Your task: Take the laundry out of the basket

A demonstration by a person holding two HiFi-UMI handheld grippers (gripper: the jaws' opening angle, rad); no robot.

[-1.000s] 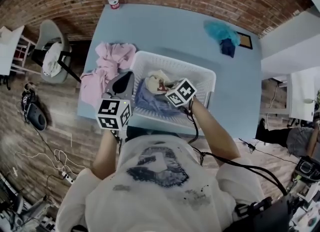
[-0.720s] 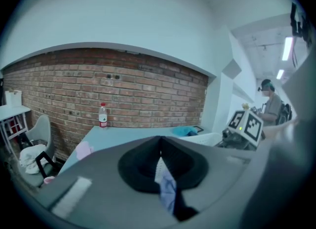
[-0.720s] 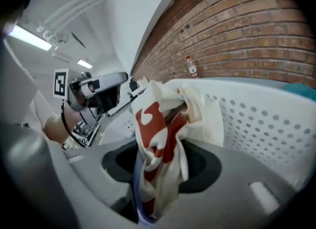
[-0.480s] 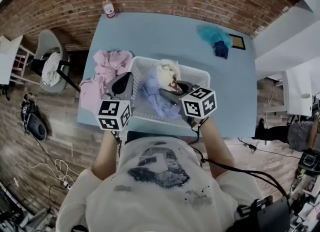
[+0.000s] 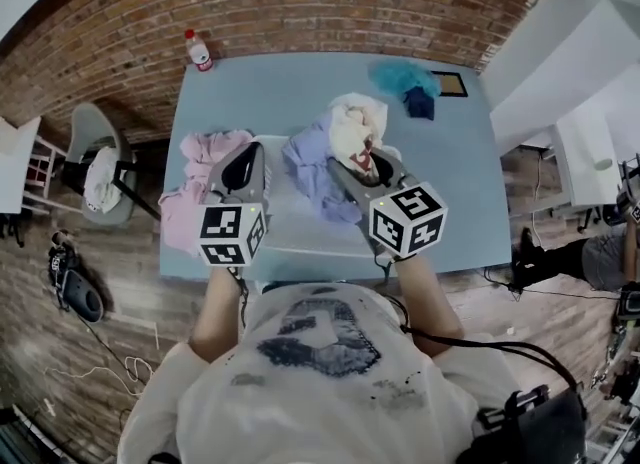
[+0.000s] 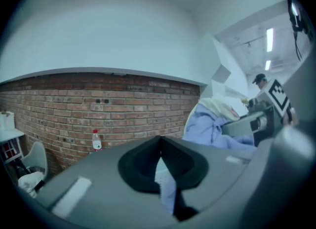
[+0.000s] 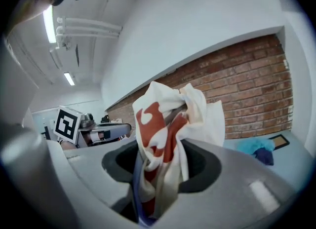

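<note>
Grip firmly with the right gripper [image 7: 158, 173], jaws closed partway on the cream-and-red cloth [image 7: 168, 119], with a lilac shirt [image 5: 308, 167] dangling from the same pinch above the basket [image 5: 290, 232]. Lift until the hem clears the rim, then swing aside (left gripper [image 6: 159, 159] fully shut, empty, free to steady the rim). Below, a blue table [image 5: 260, 92]: pink clothes [image 5: 195, 167] left, teal cloth [image 5: 400, 77] and bottle [image 5: 198, 50] farther, brick wall [image 5: 300, 2] behind.

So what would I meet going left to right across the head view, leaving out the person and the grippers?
Chair → pink clothes → laundry bundle → teal cloth → picture frame
</note>
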